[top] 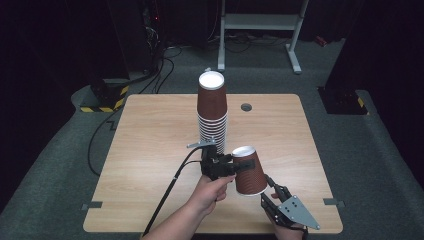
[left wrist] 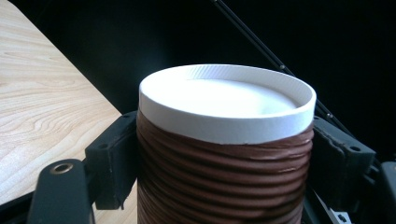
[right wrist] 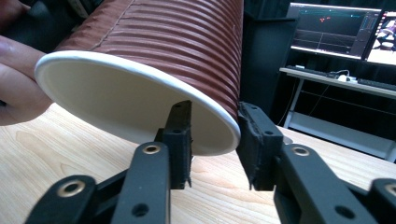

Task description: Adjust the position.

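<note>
One ribbed brown paper cup [top: 248,171], empty and white-lined, sits clamped in the left gripper [top: 226,166]; the right gripper [top: 270,189] straddles its lower rim, jaws parted. Beyond stands a nested cup stack [top: 212,111].

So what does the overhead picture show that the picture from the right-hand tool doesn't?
High view alone: the tall stack of cups standing upside down on the table, and the left tool clamped around the single brown cup near its white base.

Right gripper view alone: the cup's open mouth up close, with one pad of the right tool inside the rim and the other outside the wall, plus lit monitors in the background.

Both: that one tilted, ridged cup held above the wooden table.
</note>
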A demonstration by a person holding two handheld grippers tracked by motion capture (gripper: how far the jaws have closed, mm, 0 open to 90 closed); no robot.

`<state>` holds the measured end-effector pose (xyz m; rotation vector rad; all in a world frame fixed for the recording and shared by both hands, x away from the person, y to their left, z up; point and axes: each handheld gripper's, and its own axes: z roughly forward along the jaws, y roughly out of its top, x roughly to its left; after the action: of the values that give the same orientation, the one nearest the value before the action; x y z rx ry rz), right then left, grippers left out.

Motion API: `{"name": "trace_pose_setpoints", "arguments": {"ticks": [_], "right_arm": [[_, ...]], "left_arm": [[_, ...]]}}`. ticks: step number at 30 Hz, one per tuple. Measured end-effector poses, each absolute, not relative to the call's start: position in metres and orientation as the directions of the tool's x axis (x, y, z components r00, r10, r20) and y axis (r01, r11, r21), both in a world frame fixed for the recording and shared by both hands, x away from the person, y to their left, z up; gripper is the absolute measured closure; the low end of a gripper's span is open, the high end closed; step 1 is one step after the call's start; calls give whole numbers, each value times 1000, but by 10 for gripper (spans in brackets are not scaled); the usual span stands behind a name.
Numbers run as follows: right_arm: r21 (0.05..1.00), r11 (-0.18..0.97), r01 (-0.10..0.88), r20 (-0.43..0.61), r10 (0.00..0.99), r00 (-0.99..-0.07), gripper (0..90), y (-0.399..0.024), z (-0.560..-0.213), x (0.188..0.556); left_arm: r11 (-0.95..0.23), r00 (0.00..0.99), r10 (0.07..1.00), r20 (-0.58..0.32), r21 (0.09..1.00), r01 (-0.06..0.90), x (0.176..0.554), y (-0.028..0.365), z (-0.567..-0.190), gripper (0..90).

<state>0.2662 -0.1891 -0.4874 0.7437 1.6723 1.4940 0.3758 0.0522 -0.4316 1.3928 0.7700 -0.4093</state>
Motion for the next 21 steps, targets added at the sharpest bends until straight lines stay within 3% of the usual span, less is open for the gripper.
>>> {"name": "trace_pose_setpoints", "arguments": {"ticks": [6,21], "right_arm": [[990,126,-61,-138,823,-552,782,-192,-487,268],[989,129,-66,-145,842,-519,846,-198,-485,265]], "left_arm": [[171,694,177,-698,716,677,376,53,-433,212],[162,705,190,-683,730,664,377,52,-434,202]]}}
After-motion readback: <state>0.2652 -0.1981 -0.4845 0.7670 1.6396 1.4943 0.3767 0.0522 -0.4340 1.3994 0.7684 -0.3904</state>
